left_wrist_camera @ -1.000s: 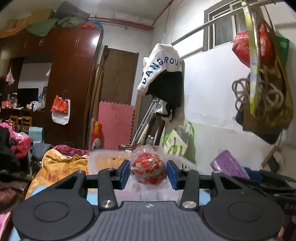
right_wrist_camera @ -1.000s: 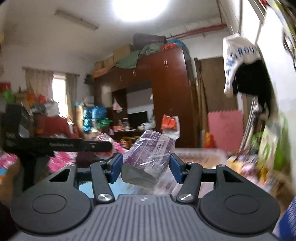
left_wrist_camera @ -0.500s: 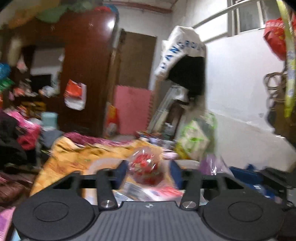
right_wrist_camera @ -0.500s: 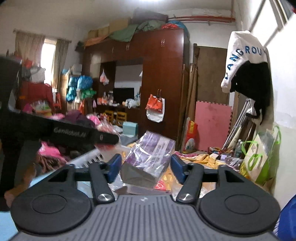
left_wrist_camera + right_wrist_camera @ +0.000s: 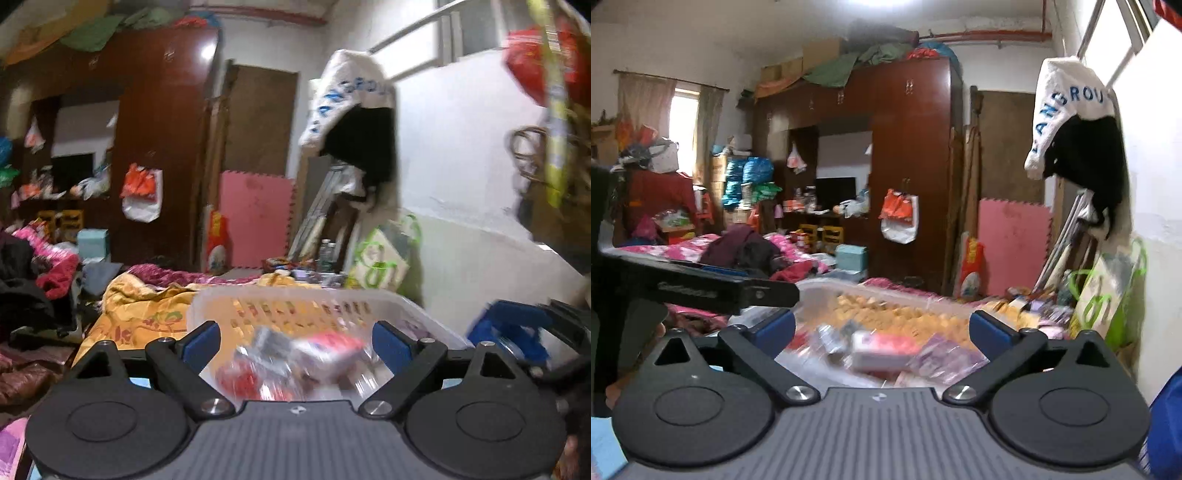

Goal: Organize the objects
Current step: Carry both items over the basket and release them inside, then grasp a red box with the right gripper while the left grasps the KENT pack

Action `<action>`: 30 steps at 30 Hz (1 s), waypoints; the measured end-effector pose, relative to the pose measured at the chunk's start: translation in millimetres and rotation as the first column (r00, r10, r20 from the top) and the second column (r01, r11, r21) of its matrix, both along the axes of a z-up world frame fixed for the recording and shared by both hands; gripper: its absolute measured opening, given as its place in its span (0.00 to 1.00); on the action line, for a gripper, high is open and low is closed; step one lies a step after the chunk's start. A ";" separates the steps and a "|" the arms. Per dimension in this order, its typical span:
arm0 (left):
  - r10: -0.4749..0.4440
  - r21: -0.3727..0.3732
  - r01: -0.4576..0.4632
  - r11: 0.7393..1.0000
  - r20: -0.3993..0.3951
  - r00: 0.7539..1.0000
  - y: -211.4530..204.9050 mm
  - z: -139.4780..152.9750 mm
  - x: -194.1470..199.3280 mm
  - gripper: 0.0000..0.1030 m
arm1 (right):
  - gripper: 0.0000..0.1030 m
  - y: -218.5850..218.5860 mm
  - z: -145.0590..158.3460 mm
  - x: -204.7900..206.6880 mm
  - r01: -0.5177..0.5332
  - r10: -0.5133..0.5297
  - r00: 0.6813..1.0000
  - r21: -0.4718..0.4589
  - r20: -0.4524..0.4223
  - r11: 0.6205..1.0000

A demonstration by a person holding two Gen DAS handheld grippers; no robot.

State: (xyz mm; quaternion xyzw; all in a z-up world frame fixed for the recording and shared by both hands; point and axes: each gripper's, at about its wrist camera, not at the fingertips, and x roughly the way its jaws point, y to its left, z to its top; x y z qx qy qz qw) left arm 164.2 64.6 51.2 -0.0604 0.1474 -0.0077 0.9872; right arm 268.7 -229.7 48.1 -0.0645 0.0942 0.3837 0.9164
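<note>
Both packets, the red one [image 5: 255,376] and the purple one [image 5: 942,360], have been dropped into the white basket [image 5: 295,295], with left gripper [image 5: 295,341] and right gripper [image 5: 882,330] jaws opening, nothing pinched, so that round looks sorted.

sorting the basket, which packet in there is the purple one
In the right wrist view, the purple packet lies at the right of the pile in the white basket, beside the pink-and-white packet; the rest look red or silvery.

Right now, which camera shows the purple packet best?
The right wrist view: the purple packet lies in the white basket, blurred but recognisable, under the opening right gripper. In the left wrist view I cannot tell it among blurred packets.
</note>
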 end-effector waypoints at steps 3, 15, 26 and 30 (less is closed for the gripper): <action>-0.039 0.092 0.043 0.995 -0.046 0.998 -10.0 -23.9 -35.1 0.89 | 1.00 -12.4 -20.6 -15.8 -0.038 0.037 0.998 -0.018 -0.053 0.999; -0.034 -0.016 0.032 0.999 -0.209 0.977 20.2 -80.2 -41.0 0.89 | 0.86 46.1 -89.4 8.8 -0.094 0.053 0.968 -0.156 -0.247 0.983; -0.101 0.063 0.121 0.991 -0.261 0.960 -16.7 -95.1 -34.4 0.89 | 0.51 13.2 -101.8 5.2 -0.048 0.012 0.964 -0.130 -0.264 0.990; -0.117 0.111 0.157 0.981 -0.300 0.947 -41.9 -100.5 -21.8 0.89 | 0.51 -8.8 -103.2 -0.1 0.021 -0.048 0.973 -0.124 -0.225 0.992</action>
